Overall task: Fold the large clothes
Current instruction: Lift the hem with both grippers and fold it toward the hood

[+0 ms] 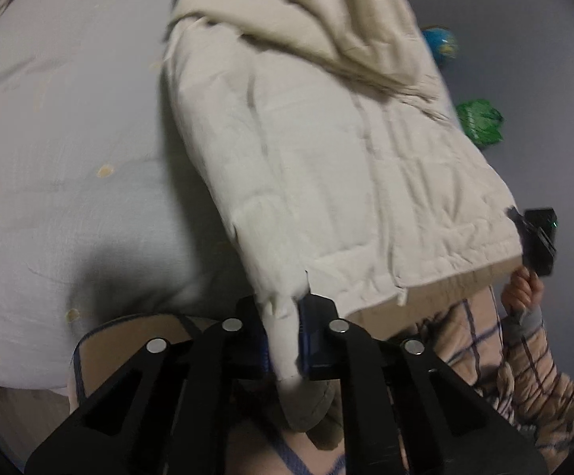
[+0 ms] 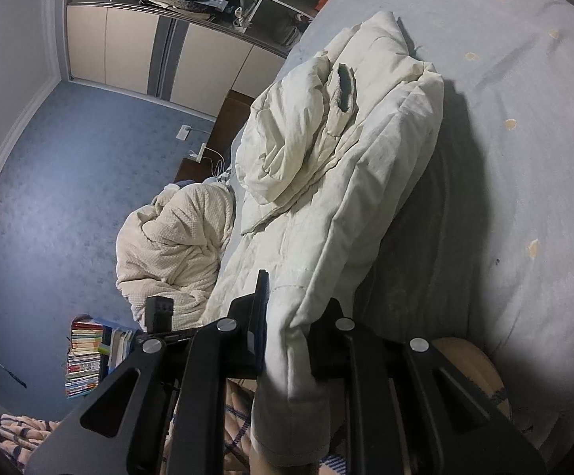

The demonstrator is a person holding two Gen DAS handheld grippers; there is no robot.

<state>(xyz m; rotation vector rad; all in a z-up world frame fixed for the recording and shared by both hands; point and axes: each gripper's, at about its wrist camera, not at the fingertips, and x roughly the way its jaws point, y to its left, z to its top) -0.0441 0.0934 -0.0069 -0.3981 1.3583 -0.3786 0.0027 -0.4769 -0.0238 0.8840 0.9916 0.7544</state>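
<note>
We find the left gripper [image 1: 287, 340] pinching a hem corner of the cream padded jacket [image 1: 326, 166], cloth pressed between both fingers with a fold hanging below them. The right gripper [image 2: 287, 336] is likewise clamped on the opposite hem corner, fabric bunched between its fingers and drooping beneath.

From the two grips the jacket runs away lengthwise over the pale grey bed sheet [image 2: 524, 158] — hem nearest us, collar end farthest. Its long axis lies roughly along the near side of the bed. The hem edge is raised off the sheet; further out the body rests on the bed. At the far end a sleeve [image 2: 334, 95] is folded back over the body, its dark cuff opening facing up.

In the left wrist view the far end is cut off by the frame and blurred; we cannot make out the collar. The person's hand [image 1: 520, 289] on the right gripper's handle is partly hidden behind the hem. Beside the bed a heap of textured cream blanket [image 2: 176, 245] covers the floor, a stack of books [image 2: 84, 360] near it.
</note>
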